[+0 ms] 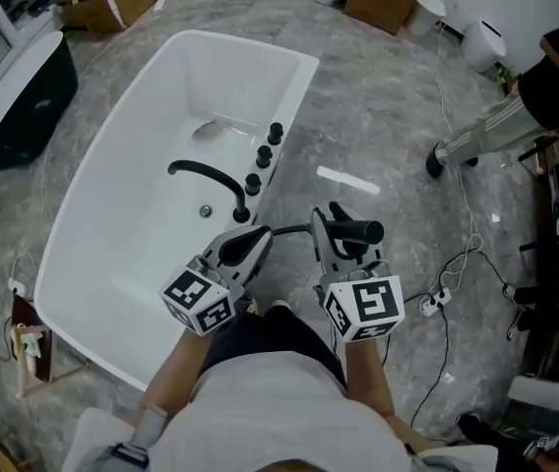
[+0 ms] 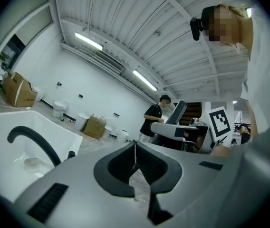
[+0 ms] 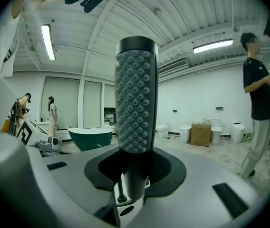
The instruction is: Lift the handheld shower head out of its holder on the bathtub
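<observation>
Right gripper — clamped on shower head.

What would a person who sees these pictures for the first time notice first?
The big white bathtub fills the left of the head view, with a curved black spout on its rim. Close to the person, the right gripper is shut on the black shower head, whose nubbed face rises between its jaws in the right gripper view. The left gripper beside it is shut on nothing.
</observation>
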Demonstrator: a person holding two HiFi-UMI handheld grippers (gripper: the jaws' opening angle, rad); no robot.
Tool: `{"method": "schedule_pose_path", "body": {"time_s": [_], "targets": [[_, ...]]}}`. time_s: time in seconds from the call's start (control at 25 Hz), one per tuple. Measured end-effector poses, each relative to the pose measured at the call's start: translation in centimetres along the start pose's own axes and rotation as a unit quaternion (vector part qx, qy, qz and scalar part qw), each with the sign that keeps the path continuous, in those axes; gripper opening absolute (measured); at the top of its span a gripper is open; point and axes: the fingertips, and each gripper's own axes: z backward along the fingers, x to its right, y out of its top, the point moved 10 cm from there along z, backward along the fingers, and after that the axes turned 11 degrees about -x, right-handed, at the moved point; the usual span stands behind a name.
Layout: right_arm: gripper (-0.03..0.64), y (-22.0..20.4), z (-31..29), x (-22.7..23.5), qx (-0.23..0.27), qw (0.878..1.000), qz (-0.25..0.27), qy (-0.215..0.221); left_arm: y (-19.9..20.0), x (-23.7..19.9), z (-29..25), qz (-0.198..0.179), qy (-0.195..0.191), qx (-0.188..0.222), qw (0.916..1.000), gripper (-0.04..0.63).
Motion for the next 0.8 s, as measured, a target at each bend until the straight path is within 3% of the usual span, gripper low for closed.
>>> {"method": "schedule_pose_path", "body": {"time_s": [0.24, 0.4, 0.8], "targets": [[0.112, -1.3, 3.4, 2.9, -0.002, 0.997, -0.033, -0.064, 0.0, 2.3, -3.8, -0.007, -0.063, -0.018, 0.9978, 0.013], [0.112, -2.2, 4.7, 3.7, -0.016, 0.996, -0.042, -0.079, 0.1, 3.6, -5.6, -0.014, -0.09, -0.027, 0.9955, 0.012], [0.112, -2.5, 4.9, 3.3, -0.015, 0.997, -0.021, -0.078, -0.5, 4.4, -5.9, -0.008, -0.088, -0.037, 0.9953, 0.013]]}}
